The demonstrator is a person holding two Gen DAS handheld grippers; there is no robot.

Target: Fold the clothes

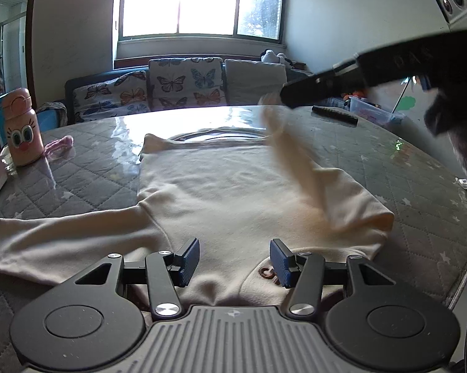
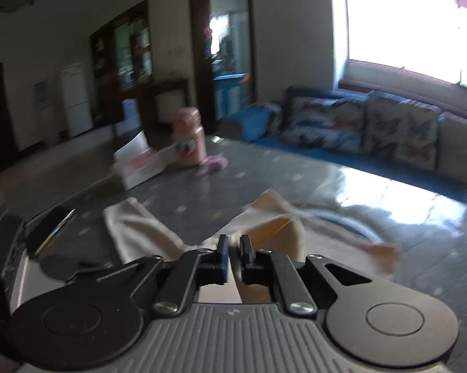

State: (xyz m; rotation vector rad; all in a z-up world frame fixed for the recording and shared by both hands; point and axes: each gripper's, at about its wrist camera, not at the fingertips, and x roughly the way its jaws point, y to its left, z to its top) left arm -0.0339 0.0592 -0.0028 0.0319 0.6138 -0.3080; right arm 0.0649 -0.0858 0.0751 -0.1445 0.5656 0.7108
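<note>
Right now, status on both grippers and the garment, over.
Left gripper open, low over the cream shirt. Right gripper shut on the shirt's right sleeve, sleeve lifted over the body. Pink bottle and remote clear of the fold.

Cream shirt [image 1: 221,186], grey star-quilted table cover [image 1: 419,192], pink bottle [image 1: 22,127], butterfly-print cushions [image 1: 183,82].

We see a cream long-sleeve top [image 1: 233,192] spread flat ahead of the left tool, one sleeve [image 1: 62,233] out left, other sleeve [image 1: 295,161] lifted, blurred
</note>
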